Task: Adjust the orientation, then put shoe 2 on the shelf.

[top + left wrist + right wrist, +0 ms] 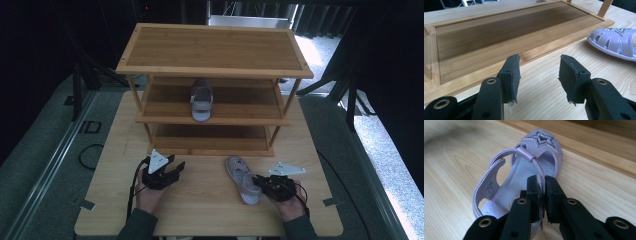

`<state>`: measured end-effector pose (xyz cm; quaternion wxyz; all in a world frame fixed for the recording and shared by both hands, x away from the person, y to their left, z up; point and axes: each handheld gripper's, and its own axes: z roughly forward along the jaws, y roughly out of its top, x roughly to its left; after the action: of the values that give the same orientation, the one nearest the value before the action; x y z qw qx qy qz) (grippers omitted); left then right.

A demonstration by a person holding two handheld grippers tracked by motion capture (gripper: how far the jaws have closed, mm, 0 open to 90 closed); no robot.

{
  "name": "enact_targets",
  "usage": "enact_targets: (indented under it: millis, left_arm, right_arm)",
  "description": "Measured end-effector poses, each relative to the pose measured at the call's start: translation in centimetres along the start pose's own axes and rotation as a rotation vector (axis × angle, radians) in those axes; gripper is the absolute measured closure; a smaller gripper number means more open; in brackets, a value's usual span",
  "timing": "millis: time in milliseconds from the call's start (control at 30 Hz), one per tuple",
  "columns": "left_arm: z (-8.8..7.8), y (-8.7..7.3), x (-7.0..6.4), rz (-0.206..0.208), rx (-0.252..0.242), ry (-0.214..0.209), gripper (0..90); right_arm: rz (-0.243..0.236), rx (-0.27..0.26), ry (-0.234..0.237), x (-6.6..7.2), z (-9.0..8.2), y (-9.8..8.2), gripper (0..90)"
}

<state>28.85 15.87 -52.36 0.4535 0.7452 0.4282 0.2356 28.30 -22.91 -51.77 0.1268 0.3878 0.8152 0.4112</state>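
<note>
A three-tier wooden shoe rack [215,50] stands at the far half of the light wooden worktop [200,200]. On its middle shelf sits a lilac sandal [201,102], toe pointing toward the person.

A second lilac sandal [242,179] lies on the worktop in front of the rack, to the right of centre, just short of the bottom shelf [506,32]. Its toe, with a star-shaped cut-out (seen clearly in the right gripper view), points toward the rack.

The right gripper [260,183] reaches the sandal from the heel end. In the right gripper view its two black jaws are pressed nearly together on the thin side wall of the sandal [524,177] beside the ankle strap, so it is holding the sandal by that edge. The sole appears to rest on the worktop, though I cannot tell whether the heel is lifted.

The left gripper [172,167] sits over the worktop left of centre, well apart from the sandal, its jaws spread wide with nothing between them. In the left gripper view it faces the rack's bottom shelf, with the sandal's toe [614,43] off to the right.
</note>
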Motion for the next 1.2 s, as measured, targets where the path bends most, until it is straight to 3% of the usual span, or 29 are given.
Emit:
enact_targets:
  millis: [600, 1100, 1200]
  left_arm:
    - [0.0, 0.0, 0.0, -0.003, -0.004, 0.005, 52.0]
    - [0.0, 0.0, 0.0, -0.002, -0.004, 0.005, 52.0]
    - [0.0, 0.0, 0.0, -0.004, -0.003, 0.007, 52.0]
  right_arm:
    - [0.013, -0.056, 0.031, 0.4, -0.6, 1.6, 82.9]
    - [-0.024, -0.111, 0.073, 1.2, -1.8, 4.3, 82.9]
    - [-0.034, -0.115, 0.102, 1.3, -1.9, 4.9, 82.9]
